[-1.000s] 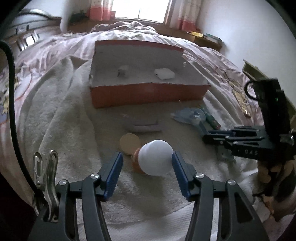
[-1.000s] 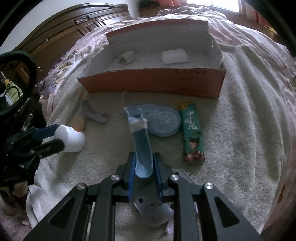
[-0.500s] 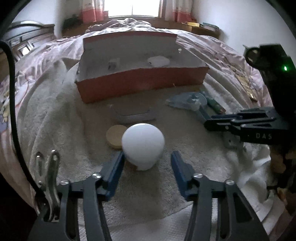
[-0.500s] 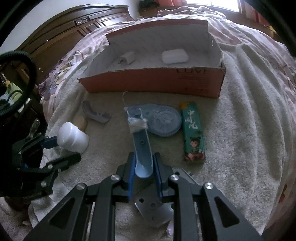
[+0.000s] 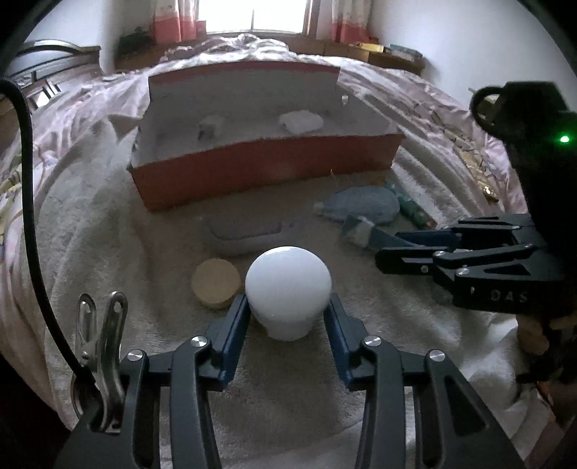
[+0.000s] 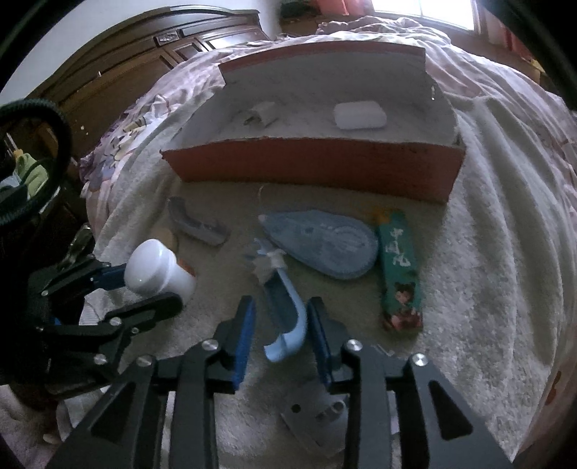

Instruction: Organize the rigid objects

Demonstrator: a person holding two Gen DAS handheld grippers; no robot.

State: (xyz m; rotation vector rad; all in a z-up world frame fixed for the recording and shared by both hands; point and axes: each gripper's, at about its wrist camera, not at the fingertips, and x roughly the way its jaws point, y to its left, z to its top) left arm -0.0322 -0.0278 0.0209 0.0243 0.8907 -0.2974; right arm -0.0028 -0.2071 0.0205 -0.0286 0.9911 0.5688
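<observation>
Closing on the white jar, letting go of the blue piece.
My left gripper [image 5: 288, 314] is closing, pads touching the white jar [image 5: 287, 288] on the towel [image 5: 108, 252]; my right gripper [image 6: 281, 317] is opening, its pads clear of the blue curved piece [image 6: 286, 317] (box [image 6: 317, 169] beyond).

Daylight is pouring through a window [image 5: 252, 14] at the far end of the room, where pink-and-white curtains [image 5: 176, 21] are hanging on both sides. White walls [image 5: 450, 32] are enclosing a bed [image 5: 414, 97] that is wearing a rumpled pink quilt, with a cream towel [image 5: 90, 216] lying over it. A dark carved wooden wardrobe [image 6: 144, 61] is standing beside the bed.
</observation>
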